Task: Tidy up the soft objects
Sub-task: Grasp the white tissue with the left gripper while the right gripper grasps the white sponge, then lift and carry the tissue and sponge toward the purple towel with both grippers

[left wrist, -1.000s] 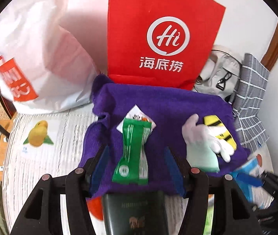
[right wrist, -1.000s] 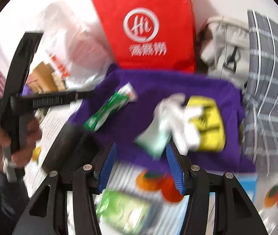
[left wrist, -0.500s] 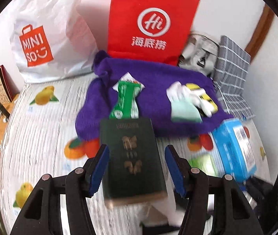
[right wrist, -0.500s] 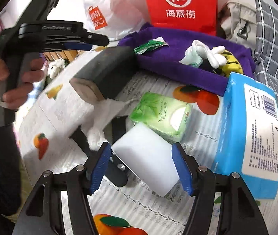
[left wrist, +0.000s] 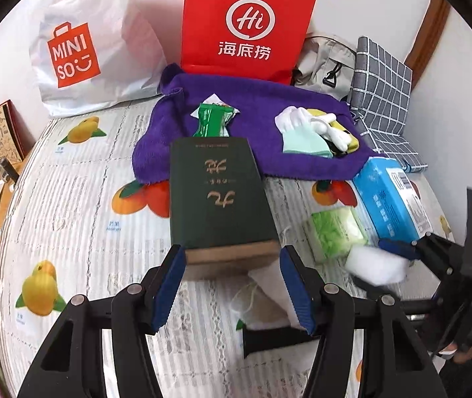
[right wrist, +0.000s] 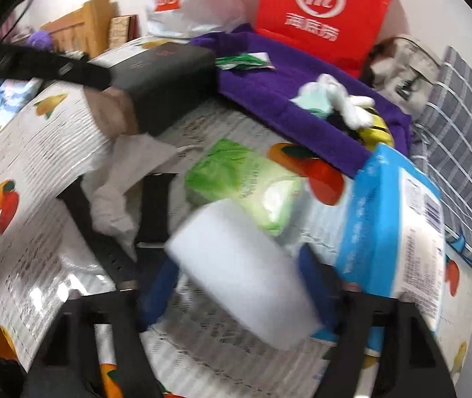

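Blue fingers (left wrist: 166, 285) of the left gripper (left wrist: 231, 287) clamp the near end of a dark green box (left wrist: 217, 199), raised over the fruit-print table (left wrist: 70, 205). The right gripper (right wrist: 236, 293), fingers just closing, pinches a white sponge (right wrist: 246, 272). Beside it lie a green tissue pack (right wrist: 246, 182) and a blue tissue box (right wrist: 392, 222); behind, a purple towel (left wrist: 269, 99) carries gloves (left wrist: 305, 126).

Two shopping bags (left wrist: 246, 23), one purple towel (left wrist: 262, 99), one dark box (left wrist: 216, 199) (upright lettering reversed), one white sponge (right wrist: 246, 275).
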The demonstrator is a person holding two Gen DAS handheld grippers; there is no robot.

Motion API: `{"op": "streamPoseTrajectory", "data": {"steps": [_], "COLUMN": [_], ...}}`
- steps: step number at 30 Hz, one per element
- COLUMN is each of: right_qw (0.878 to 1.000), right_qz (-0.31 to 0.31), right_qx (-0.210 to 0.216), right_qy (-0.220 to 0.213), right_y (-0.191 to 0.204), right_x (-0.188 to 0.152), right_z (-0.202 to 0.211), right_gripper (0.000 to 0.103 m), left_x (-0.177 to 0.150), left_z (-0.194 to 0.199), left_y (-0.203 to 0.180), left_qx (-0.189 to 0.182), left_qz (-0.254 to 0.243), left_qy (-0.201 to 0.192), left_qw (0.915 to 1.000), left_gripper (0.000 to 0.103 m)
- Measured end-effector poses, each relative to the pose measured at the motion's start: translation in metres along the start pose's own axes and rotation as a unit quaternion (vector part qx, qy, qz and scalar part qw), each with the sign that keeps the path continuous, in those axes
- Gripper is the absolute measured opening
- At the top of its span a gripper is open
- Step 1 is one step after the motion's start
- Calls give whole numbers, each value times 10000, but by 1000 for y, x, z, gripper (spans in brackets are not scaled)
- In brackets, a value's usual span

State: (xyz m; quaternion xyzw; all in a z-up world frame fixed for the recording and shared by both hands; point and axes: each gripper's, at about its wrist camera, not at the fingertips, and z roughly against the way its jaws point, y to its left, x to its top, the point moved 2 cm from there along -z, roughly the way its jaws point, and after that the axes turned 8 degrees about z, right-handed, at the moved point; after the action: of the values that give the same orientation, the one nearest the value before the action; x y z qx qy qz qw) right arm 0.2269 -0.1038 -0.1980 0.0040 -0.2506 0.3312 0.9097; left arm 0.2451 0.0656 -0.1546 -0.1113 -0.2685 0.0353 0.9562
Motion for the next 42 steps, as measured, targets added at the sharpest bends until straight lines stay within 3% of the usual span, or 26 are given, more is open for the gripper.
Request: {"op": "streamPoseTrajectory", "data": {"steps": [8,14,20,24,25,27,29,33,42], "right_qw": [9966,9881,9807,9742,9727,9689,9674,9661,9623], "right_qz": [-557,-1224,-1771,-2178,-2247,-2410,-2480,-2559,-2649], "right_qx": [380,628,427,139,153,228,274,268,404], "right_qy": [-470,-685,-713,-575,-555,-518,-443,-228,-460], "right_y": [-3,-11,-29,-49,-53,-60,-64,-70,-74], "right_x": [-13,-39,-80,-106,-111,-119,-123,-132,-139], "right_z": [40,61,78,79,77,70,61,43,53], "right_gripper": [57,57,58,58,58,58,58,58,58], "left_x": [-20,-41,-60,-67,-68,-70,-70,-67,-71], "left_z": [6,-8,-27,-39,-42,-48,-47,-35,-5], "left_y": [0,-21,-53,-66,-68,-69,-70,-66,-31], "left_qx": [-63,-115,-162,49,143,203,297,233,429], "left_qz": [80,-111,-448,-636,-659,-660,-726,-782,-419], "left_qy": [75,236,416,468,440,407,350,236,116], "left_qw": [9999,9996,9980,9969,9968,9968,9963,9964,9981], "left_gripper": [57,57,57,57,56,37,29,27,27]}}
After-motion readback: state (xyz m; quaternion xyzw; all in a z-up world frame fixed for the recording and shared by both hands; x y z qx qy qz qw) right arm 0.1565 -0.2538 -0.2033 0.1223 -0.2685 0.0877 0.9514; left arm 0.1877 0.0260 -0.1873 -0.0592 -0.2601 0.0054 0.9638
